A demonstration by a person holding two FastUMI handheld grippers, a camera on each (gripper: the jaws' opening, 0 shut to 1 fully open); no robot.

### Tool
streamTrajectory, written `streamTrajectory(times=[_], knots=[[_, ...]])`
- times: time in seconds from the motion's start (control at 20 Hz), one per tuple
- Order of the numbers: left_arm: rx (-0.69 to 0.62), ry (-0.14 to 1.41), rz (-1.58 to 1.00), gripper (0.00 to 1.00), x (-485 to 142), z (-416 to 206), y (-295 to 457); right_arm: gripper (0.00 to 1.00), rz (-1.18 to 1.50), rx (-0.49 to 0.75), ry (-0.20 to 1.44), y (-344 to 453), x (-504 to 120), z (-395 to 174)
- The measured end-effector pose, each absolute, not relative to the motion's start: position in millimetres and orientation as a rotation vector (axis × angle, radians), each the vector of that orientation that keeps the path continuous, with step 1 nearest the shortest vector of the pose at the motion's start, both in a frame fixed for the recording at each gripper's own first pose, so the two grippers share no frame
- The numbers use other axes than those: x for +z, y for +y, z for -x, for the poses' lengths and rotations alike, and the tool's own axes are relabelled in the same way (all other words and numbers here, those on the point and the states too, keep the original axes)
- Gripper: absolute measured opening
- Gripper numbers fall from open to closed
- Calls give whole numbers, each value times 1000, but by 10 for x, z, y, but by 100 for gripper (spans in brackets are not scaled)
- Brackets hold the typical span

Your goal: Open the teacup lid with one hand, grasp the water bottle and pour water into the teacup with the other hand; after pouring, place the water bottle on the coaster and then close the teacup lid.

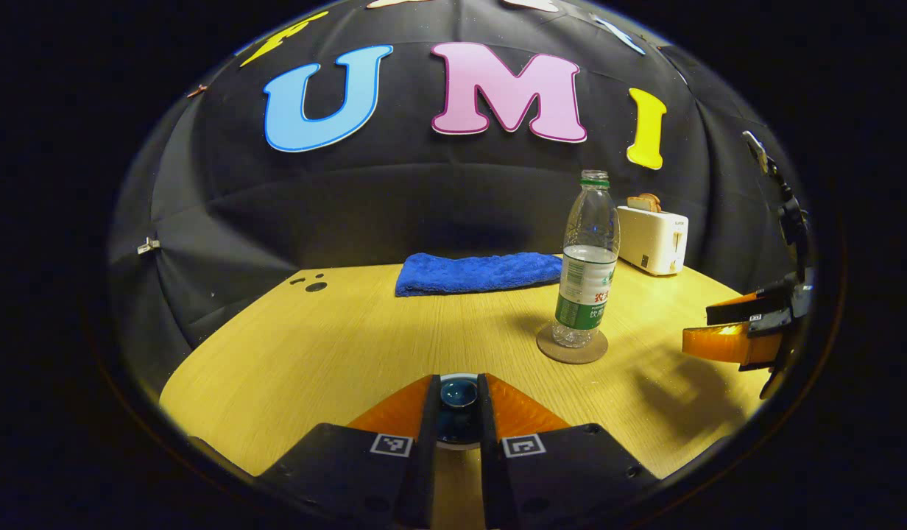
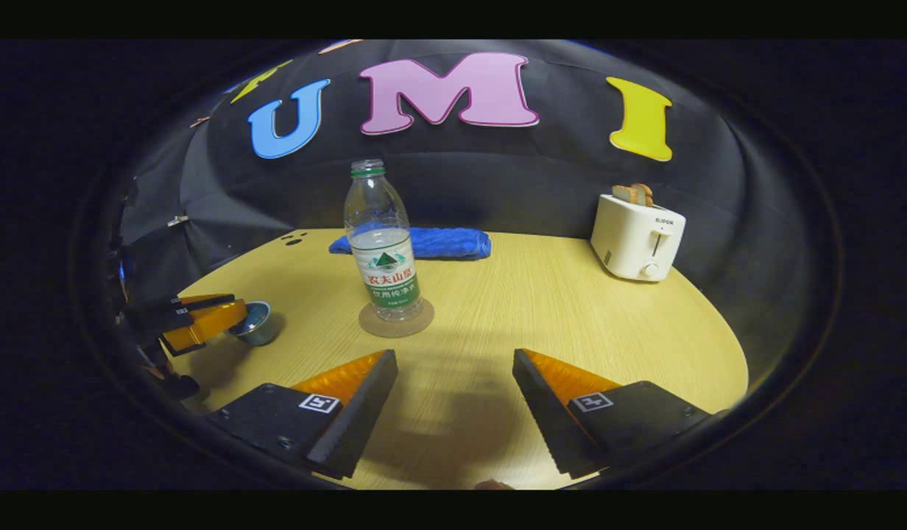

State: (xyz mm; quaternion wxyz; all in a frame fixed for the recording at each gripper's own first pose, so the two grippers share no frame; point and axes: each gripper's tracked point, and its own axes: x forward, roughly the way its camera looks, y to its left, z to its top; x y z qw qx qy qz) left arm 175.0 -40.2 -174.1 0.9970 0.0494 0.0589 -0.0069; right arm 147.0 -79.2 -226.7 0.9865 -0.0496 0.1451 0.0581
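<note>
Overhead, black cloth walled the wooden table (image 2: 498, 294). Centrally, the water bottle (image 2: 383, 246) stood upright on its coaster (image 2: 394, 324); towel (image 2: 424, 241) behind, toaster (image 2: 637, 235) far right. The left gripper (image 1: 457, 412) pinched the teacup lid (image 1: 458, 394) at left; the right gripper (image 2: 453, 397) gaped wide, holding nothing.

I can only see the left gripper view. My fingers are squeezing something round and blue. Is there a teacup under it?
Observer: Yes, that is the lid. The right gripper view shows the teacup from the side, standing on the table at the left gripper, apart from the coaster.
Operator: Is the other gripper holding the bottle?
Observer: No. The right gripper has its fingers wide open, bare table between them, short of the water bottle.
</note>
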Motion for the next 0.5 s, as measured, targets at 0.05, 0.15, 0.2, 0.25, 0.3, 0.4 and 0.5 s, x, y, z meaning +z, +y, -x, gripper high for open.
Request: streamTrajectory(times=[0.05, 0.15, 0.2, 0.25, 0.3, 0.4, 0.5], knots=[[-8, 116, -102, 31, -1725, -1748, -398, 98, 102, 117, 286, -795, -2242, -1474], [-6, 97, -95, 35, -1685, -1728, -388, 98, 100, 118, 277, -770, -2205, -1485], [-5, 79, -95, 36, -1639, -1712, -380, 98, 102, 116, 273, -769, -2184, -1471], [-2, 65, -98, 41, -1593, -1701, -365, 98, 106, 114, 269, -773, -2154, -1467], [1, 58, -100, 52, -1557, -1681, -353, 98, 105, 114, 267, -760, -2123, -1453], [4, 52, -90, 60, -1477, -1634, -320, 98, 98, 114, 259, -723, -2034, -1419], [13, 16, -69, 83, -1294, -1554, -276, 98, 110, 117, 239, -669, -1893, -1368]])
